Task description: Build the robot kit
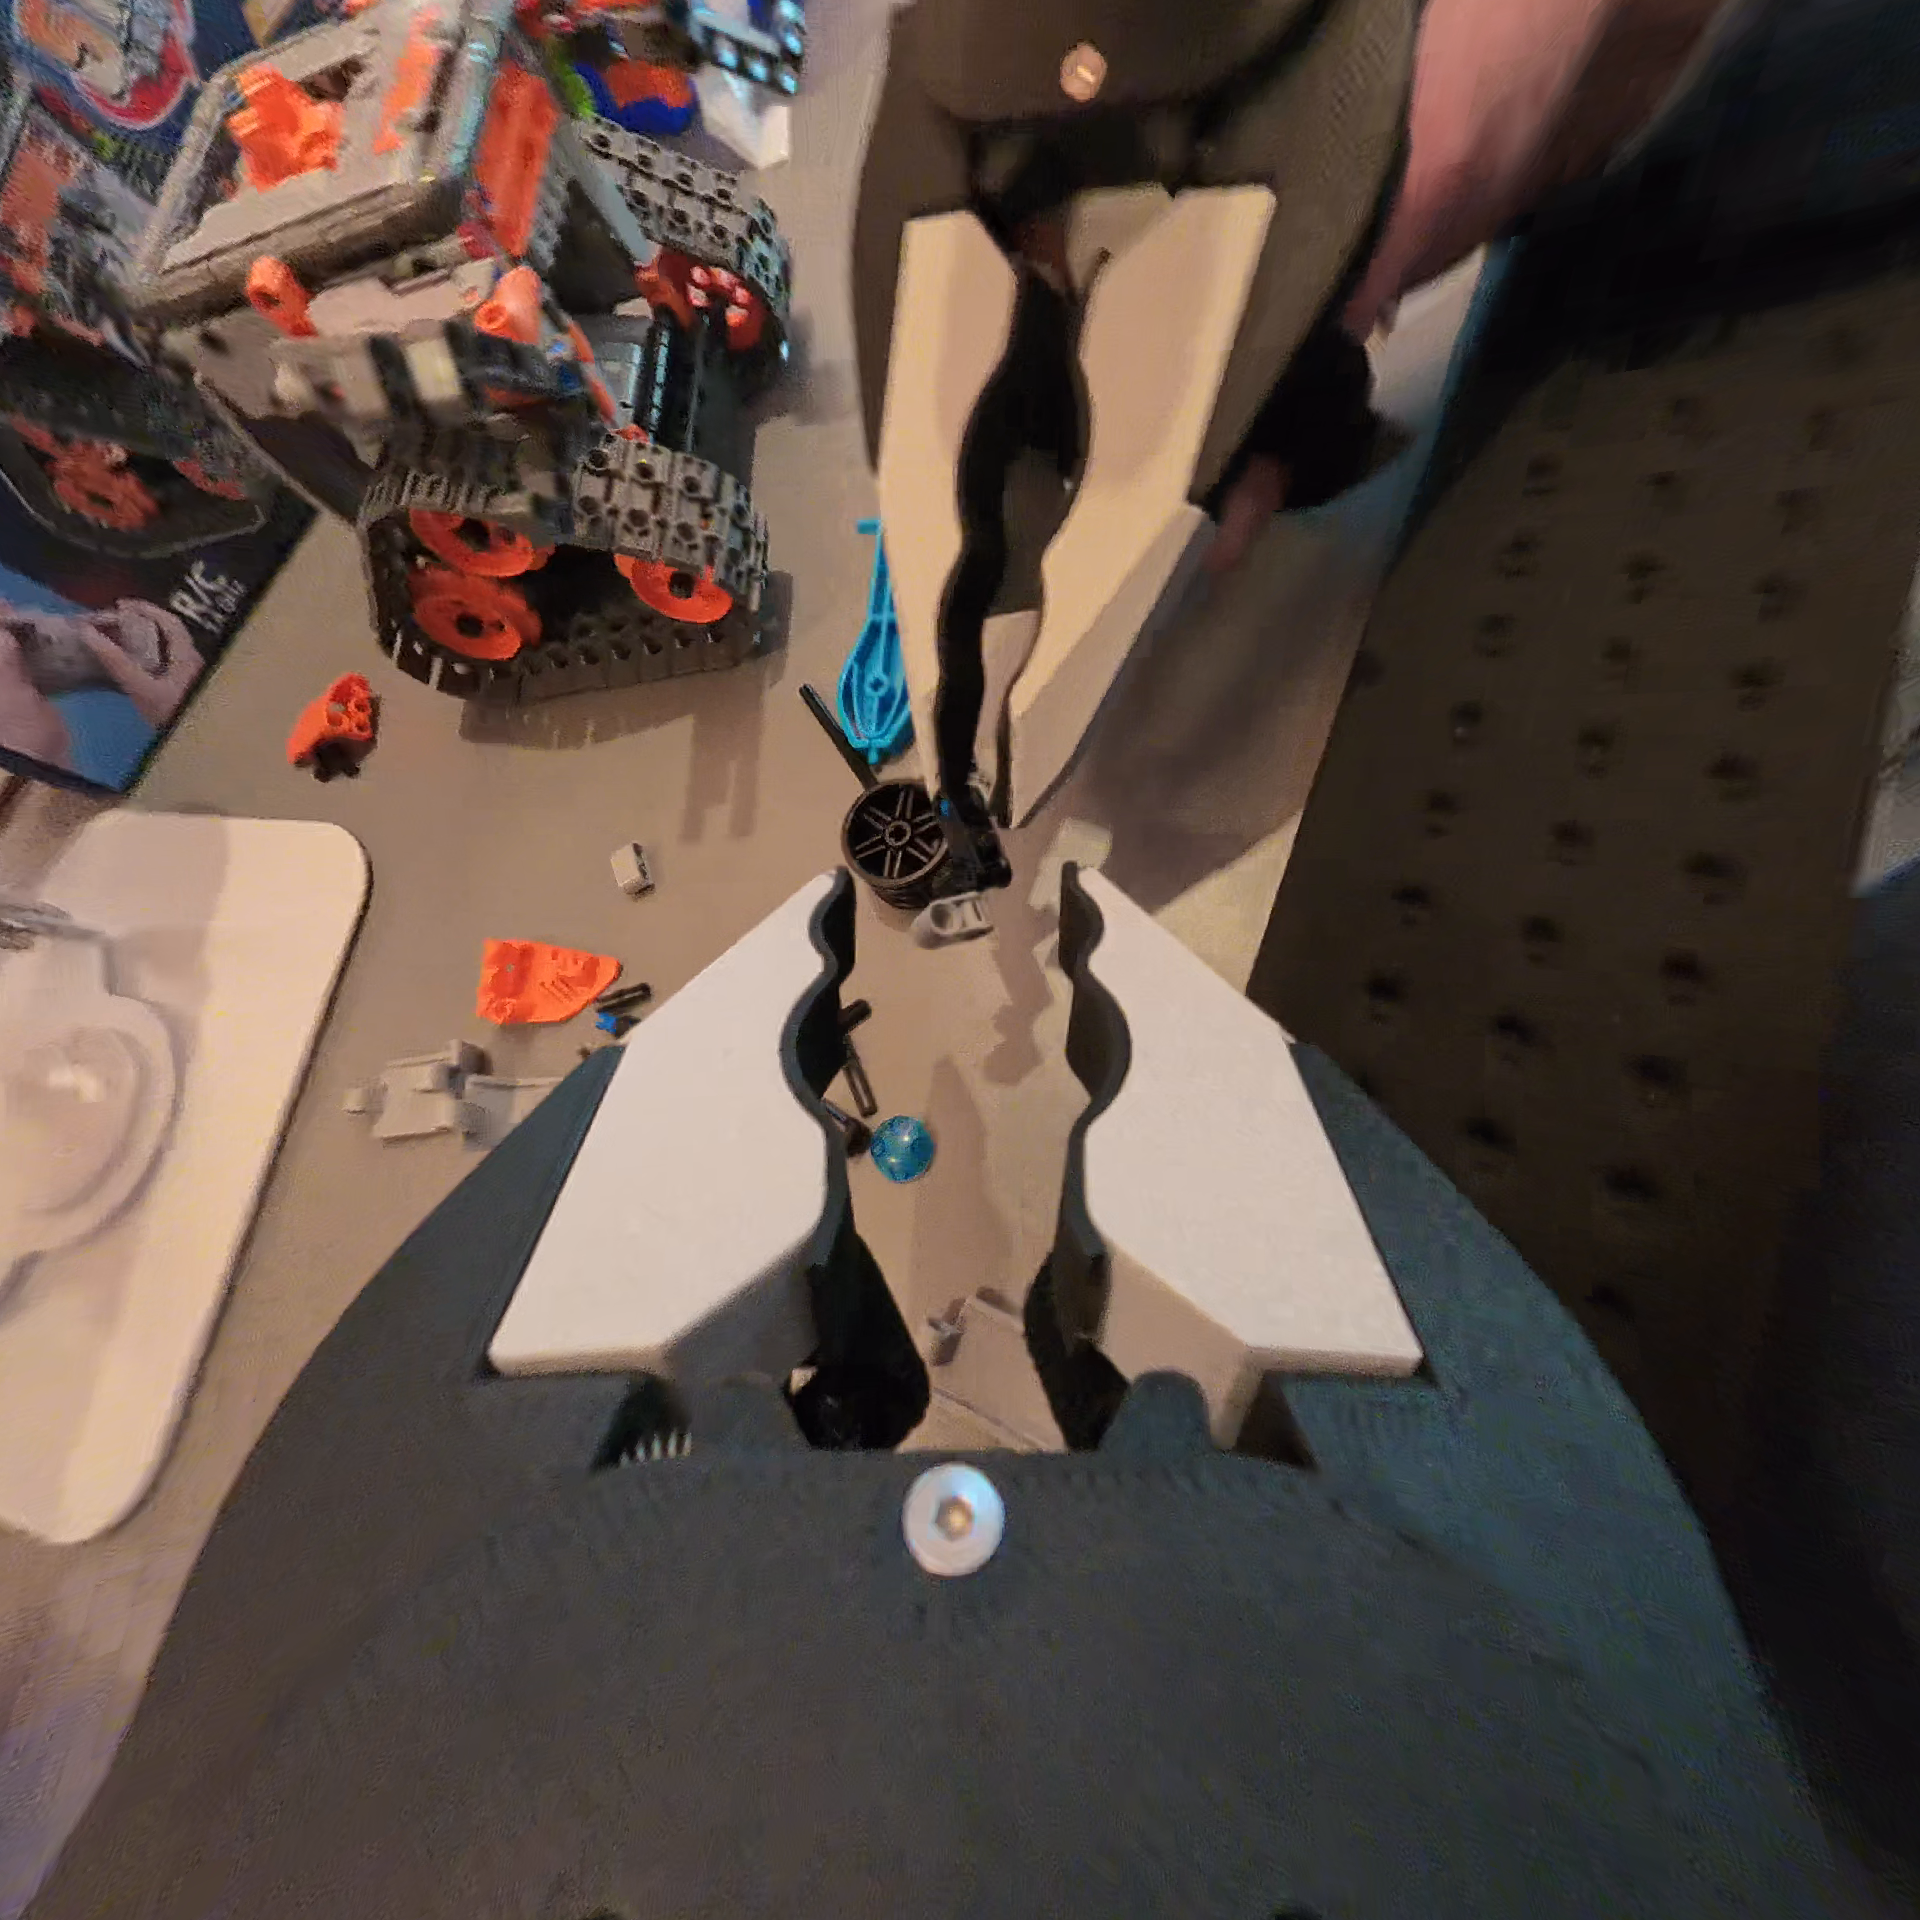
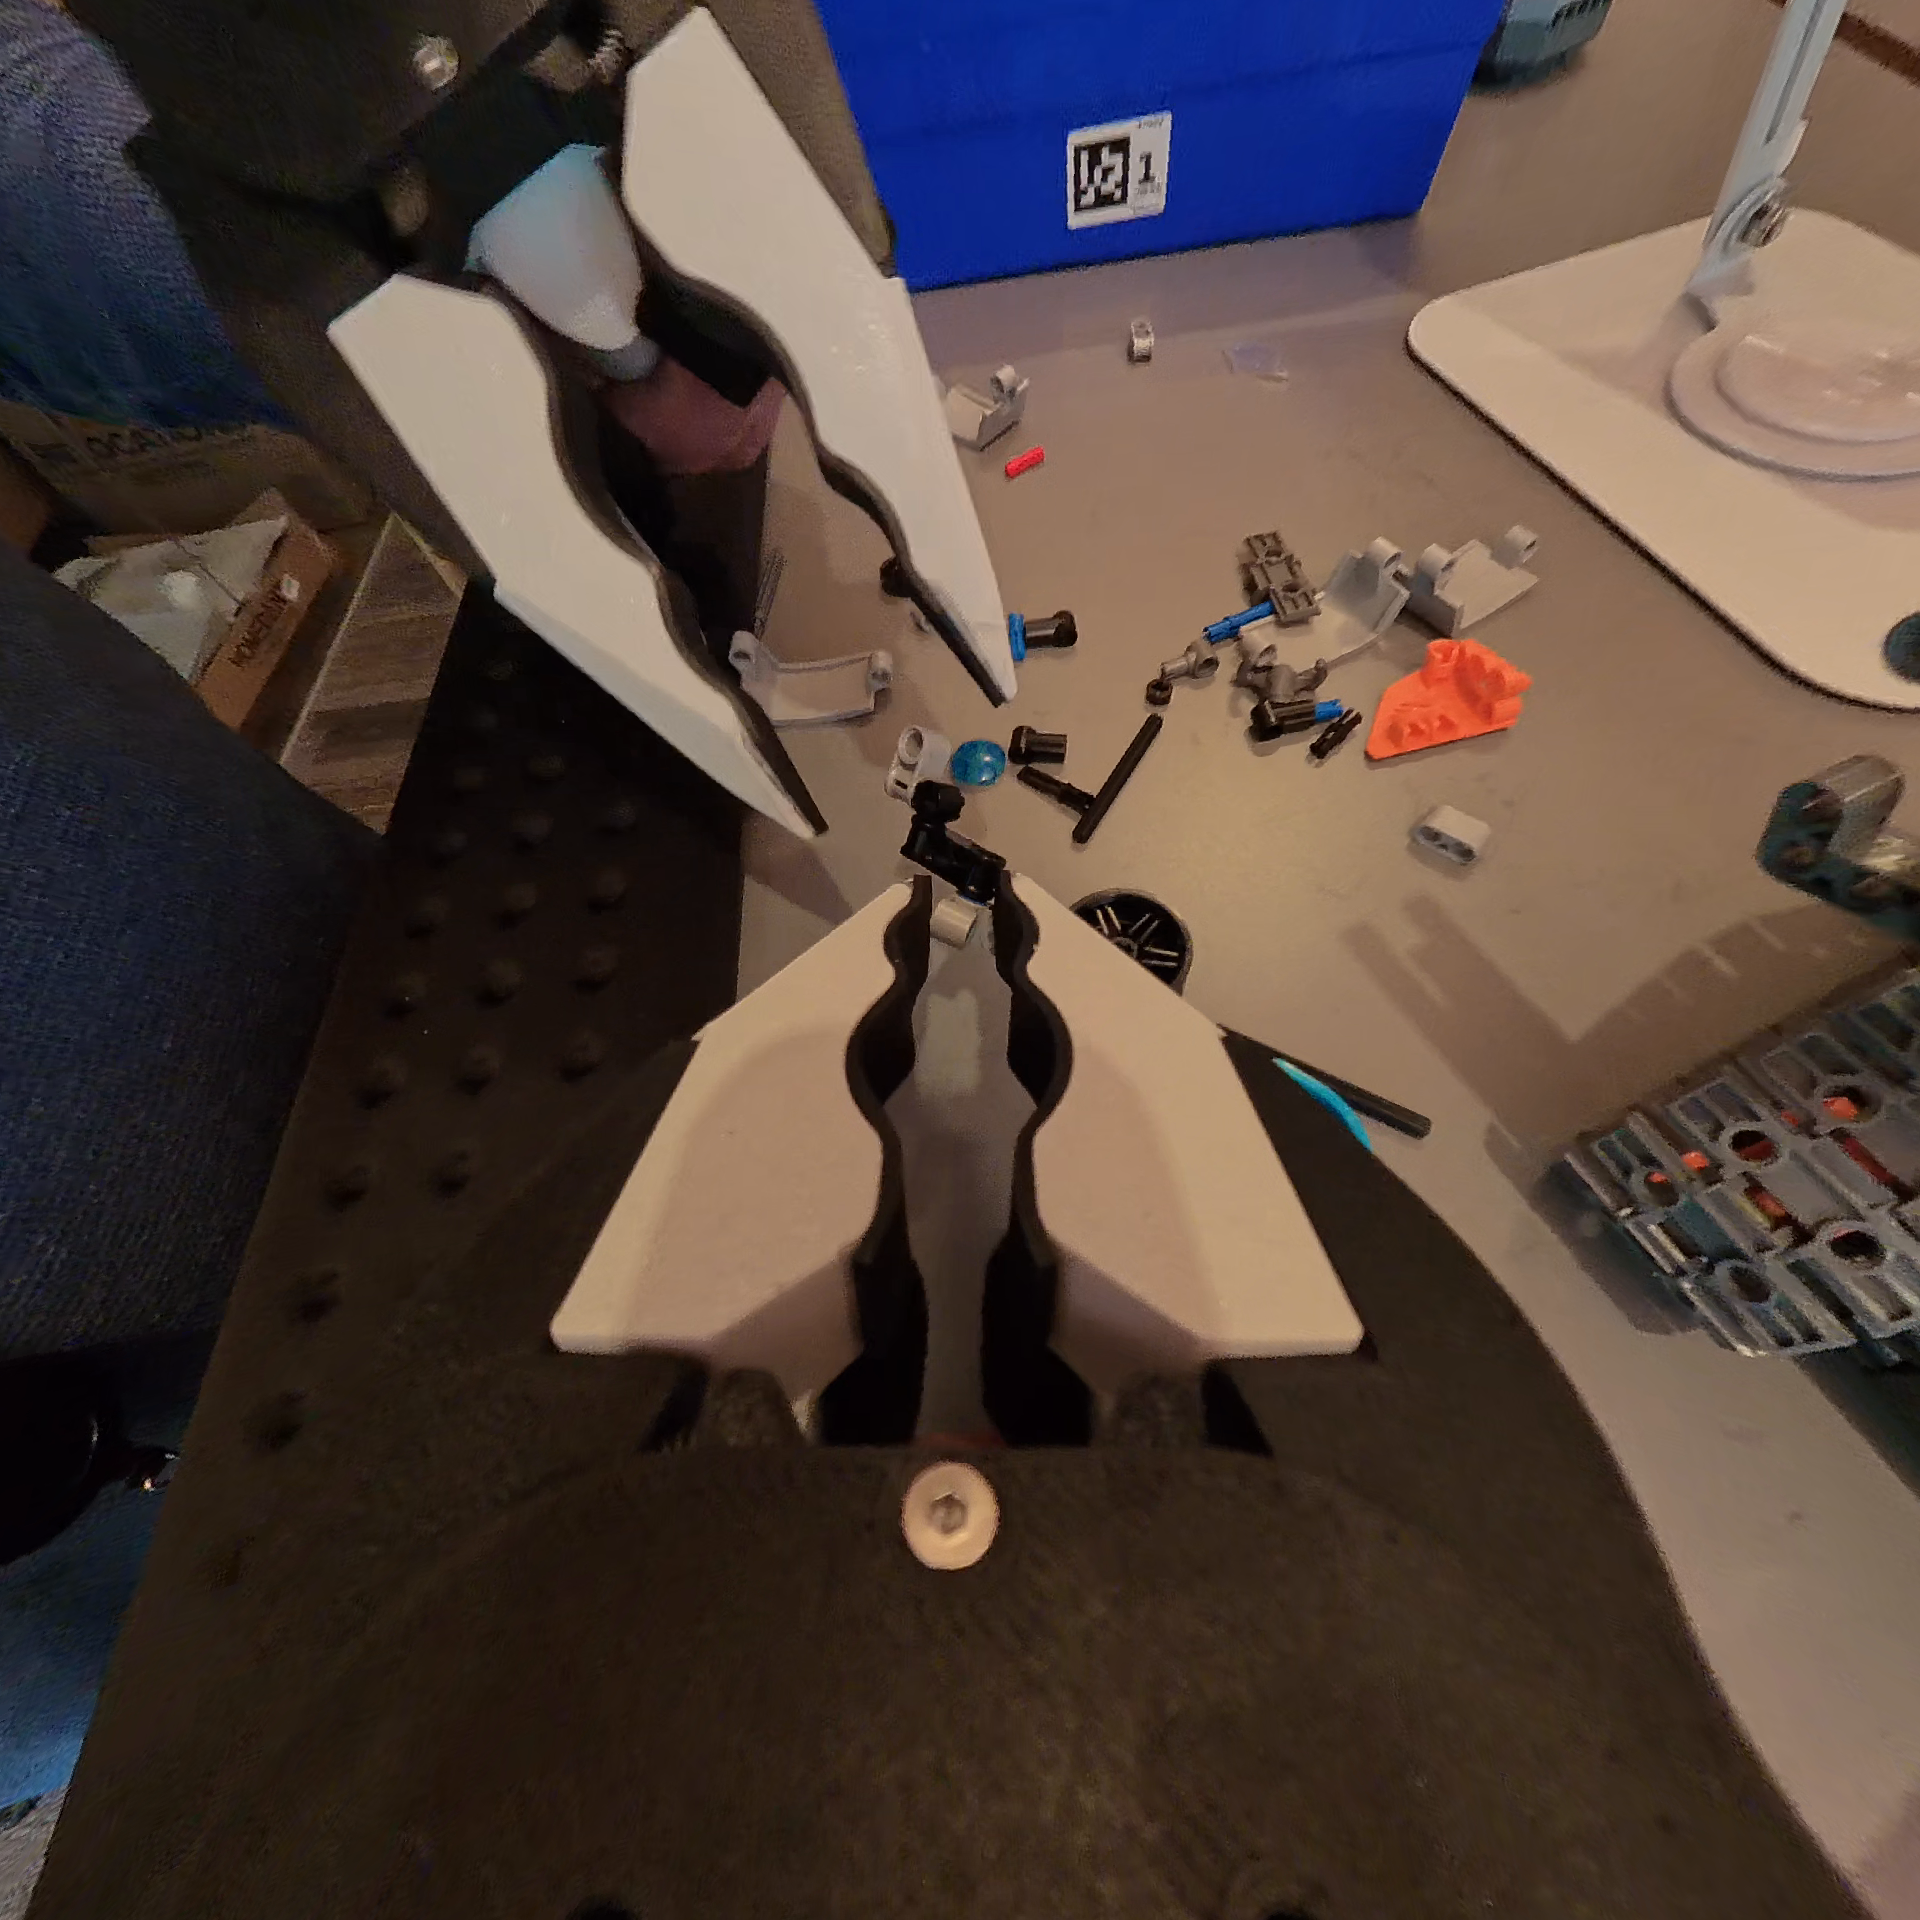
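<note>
Right hand-held gripper pinches a black pin piece mid-frame; left hand-held gripper gapes empty over the smooth grey bench near its edge.

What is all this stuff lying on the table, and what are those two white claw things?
Tracked toy vehicle: one, grey, black and orange, far left of table.
Wheel: one, black, beside the right gripper's tips.
Round stud: one, translucent blue, among loose pieces.
Angled panel: one, orange, centre table.
Bin: one, blue, table back.
Stand base: one, white, table edge.
Left gripper: open, empty.
Right gripper: shut on small black connector piece.
</note>
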`<state>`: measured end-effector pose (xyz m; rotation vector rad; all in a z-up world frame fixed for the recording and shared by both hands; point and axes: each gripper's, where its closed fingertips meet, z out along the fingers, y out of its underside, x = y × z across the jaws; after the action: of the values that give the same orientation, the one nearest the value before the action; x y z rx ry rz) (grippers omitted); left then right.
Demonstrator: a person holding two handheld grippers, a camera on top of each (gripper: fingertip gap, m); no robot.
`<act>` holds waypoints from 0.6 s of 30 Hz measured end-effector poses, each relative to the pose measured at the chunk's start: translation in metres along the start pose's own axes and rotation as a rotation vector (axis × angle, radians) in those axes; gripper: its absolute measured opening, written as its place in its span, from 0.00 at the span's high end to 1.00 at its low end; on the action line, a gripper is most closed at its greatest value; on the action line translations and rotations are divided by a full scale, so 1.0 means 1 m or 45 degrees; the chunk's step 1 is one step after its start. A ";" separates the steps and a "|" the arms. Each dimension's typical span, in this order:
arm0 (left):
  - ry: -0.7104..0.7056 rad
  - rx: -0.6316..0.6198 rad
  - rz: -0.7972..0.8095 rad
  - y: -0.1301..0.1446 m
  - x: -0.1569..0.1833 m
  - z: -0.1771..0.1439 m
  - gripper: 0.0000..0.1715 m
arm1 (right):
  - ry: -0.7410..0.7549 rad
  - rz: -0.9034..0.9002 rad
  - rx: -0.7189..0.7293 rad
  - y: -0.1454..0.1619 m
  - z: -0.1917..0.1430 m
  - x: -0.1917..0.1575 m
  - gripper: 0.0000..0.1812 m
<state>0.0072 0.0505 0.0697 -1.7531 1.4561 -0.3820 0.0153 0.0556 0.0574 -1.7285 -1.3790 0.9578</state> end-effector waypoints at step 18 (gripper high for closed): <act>0.463 0.200 -0.452 -0.009 0.020 0.002 0.96 | 0.013 -0.377 0.153 -0.020 -0.008 -0.019 0.95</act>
<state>0.0207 0.0330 0.0701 -1.8792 1.3060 -1.0185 0.0099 0.0395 0.0811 -1.3915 -1.4892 0.8459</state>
